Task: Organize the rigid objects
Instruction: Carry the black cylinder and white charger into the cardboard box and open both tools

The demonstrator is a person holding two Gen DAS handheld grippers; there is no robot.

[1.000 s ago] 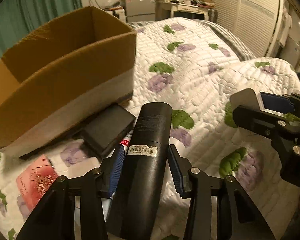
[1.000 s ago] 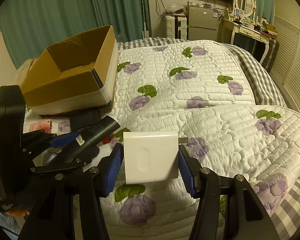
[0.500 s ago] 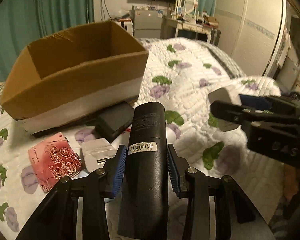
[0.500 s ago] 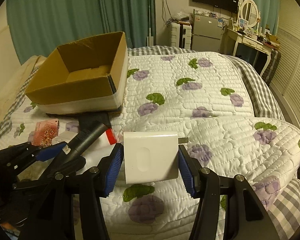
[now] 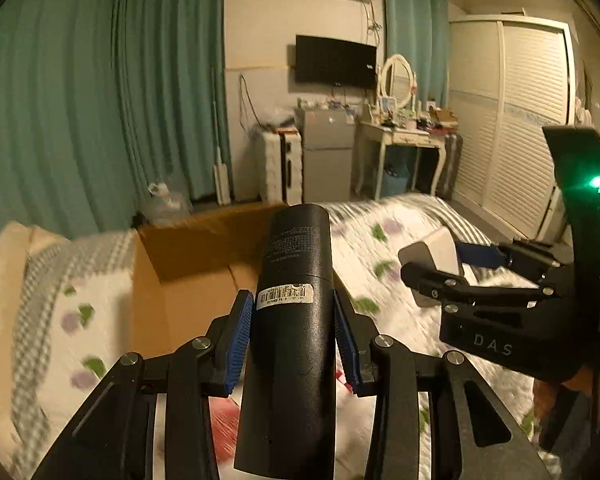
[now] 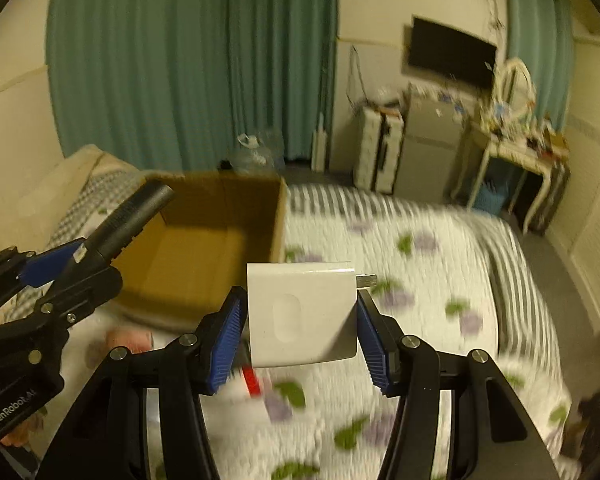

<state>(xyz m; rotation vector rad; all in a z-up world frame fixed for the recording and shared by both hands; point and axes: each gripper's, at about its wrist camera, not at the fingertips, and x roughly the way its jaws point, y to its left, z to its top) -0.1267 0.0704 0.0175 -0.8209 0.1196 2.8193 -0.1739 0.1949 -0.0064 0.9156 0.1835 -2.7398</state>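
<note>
A: How does the left hand-held gripper [image 5: 294, 330] stand?
B: It is clamped on a black cylinder [image 5: 290, 320], long axis pointing forward along the fingers, raised over the near rim of the open cardboard box [image 6: 204, 240].

A: And the right hand-held gripper [image 6: 300, 334]?
B: Closed on a white charger [image 6: 302, 314], prongs pointing right, above the quilted bed [image 6: 440, 304], just right of the box.

A: Anything around?
B: A pink packet [image 6: 130, 338] lies below; open bed stretches rightward.
</note>
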